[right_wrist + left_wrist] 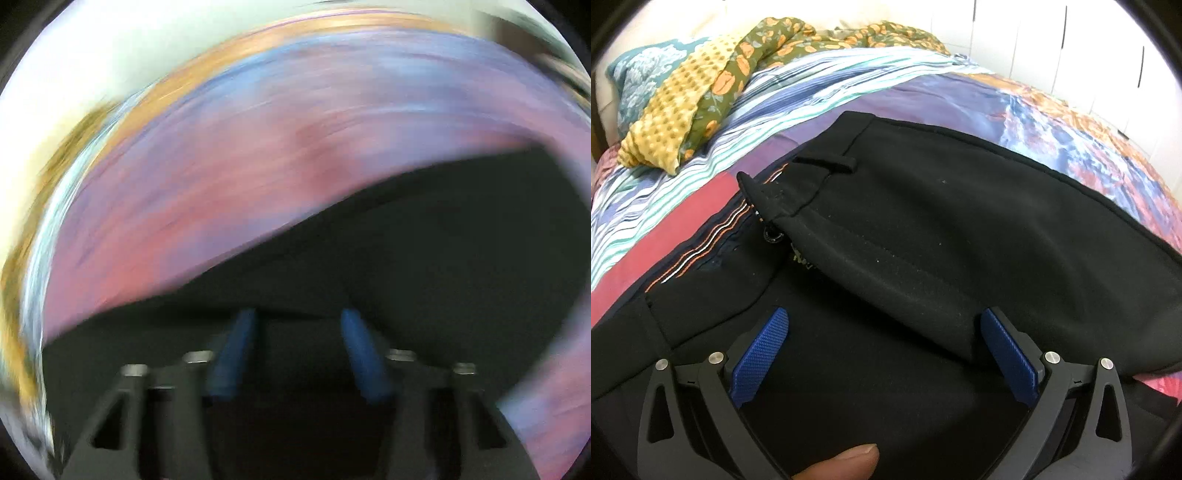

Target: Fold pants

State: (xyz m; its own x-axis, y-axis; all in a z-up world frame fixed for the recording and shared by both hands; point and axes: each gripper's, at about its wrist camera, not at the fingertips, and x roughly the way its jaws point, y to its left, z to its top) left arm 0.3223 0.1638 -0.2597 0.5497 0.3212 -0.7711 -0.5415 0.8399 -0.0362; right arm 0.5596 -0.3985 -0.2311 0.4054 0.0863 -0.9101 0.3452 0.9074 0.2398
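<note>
Black pants [923,221] lie spread on the bed, waistband and belt loop [827,162] toward the upper left, one flap folded over the other. My left gripper [884,314] hovers just above the fabric with its blue fingers [761,354] wide apart; the right finger is tucked against the folded edge. The right wrist view is badly blurred. There my right gripper [297,314] sits low over the dark pants [443,240], its blue fingers [232,354] apart with a gap. Blur hides whether cloth lies between them.
A patchwork bedsheet [923,92] covers the bed. A yellow dotted and floral blanket [683,107] and a teal pillow [639,74] are heaped at the upper left. A white panelled wall [1071,44] runs behind. A person's thumb [846,461] shows at the bottom edge.
</note>
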